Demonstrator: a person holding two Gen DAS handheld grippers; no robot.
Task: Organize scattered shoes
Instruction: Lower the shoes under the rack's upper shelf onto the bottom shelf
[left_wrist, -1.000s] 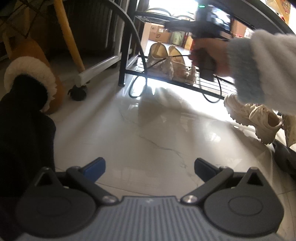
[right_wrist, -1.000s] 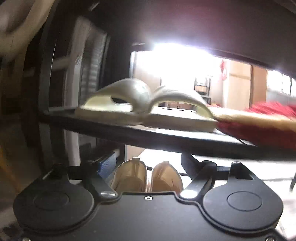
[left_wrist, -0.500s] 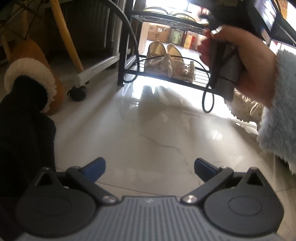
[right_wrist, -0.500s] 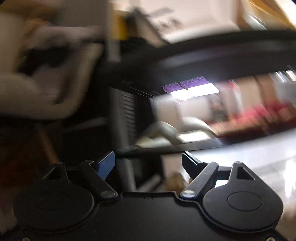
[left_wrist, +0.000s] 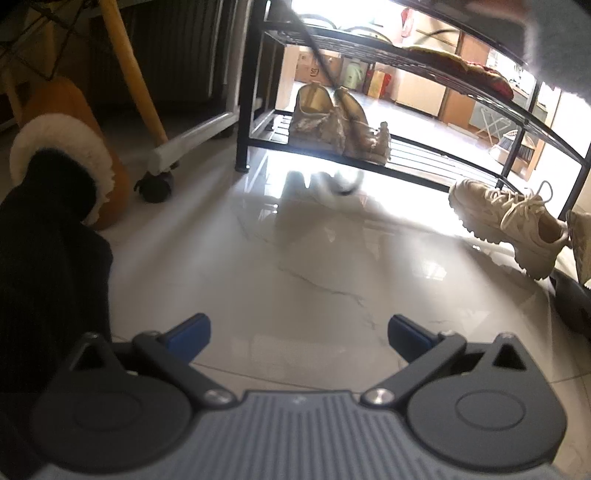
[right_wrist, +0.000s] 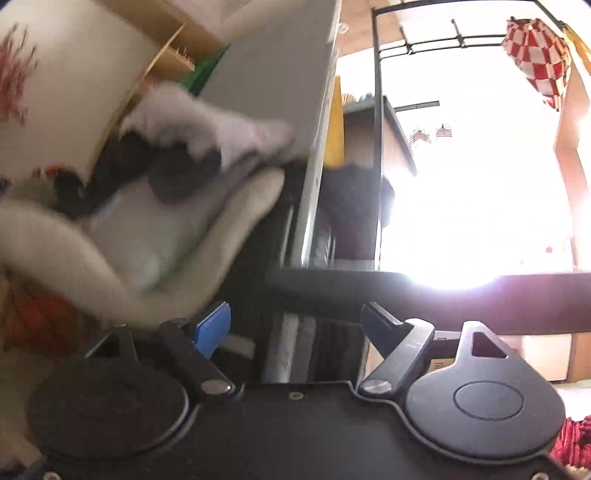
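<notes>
Since the earlier frames the right gripper (right_wrist: 295, 321) is swinging up and away from the rack (left_wrist: 388, 147), so the hand that was blocking the left camera's view is now gone from it and the right camera is pointing high at blurred furniture and a bright window. Going left to right in the left view: a tan fleece-lined boot (left_wrist: 62, 155) is standing at the far left on the floor (left_wrist: 295, 266) beside a dark garment; one pair of beige sneakers (left_wrist: 340, 122) is sitting side by side on the rack's bottom shelf; one cream sneaker (left_wrist: 509, 225) is lying loose on the floor just in front of the rack, with the edge of a second showing at the far right. The left gripper (left_wrist: 297, 334) is hovering low over bare floor, its jaws spread wide and holding nothing; the right jaws are likewise spread and empty. By my reading, one pair is placed and the work is sitting between shoes. The next move is calling for reaching to the cream sneaker, closing on its collar or heel, and lifting it onto the shelf next to the beige pair.
</notes>
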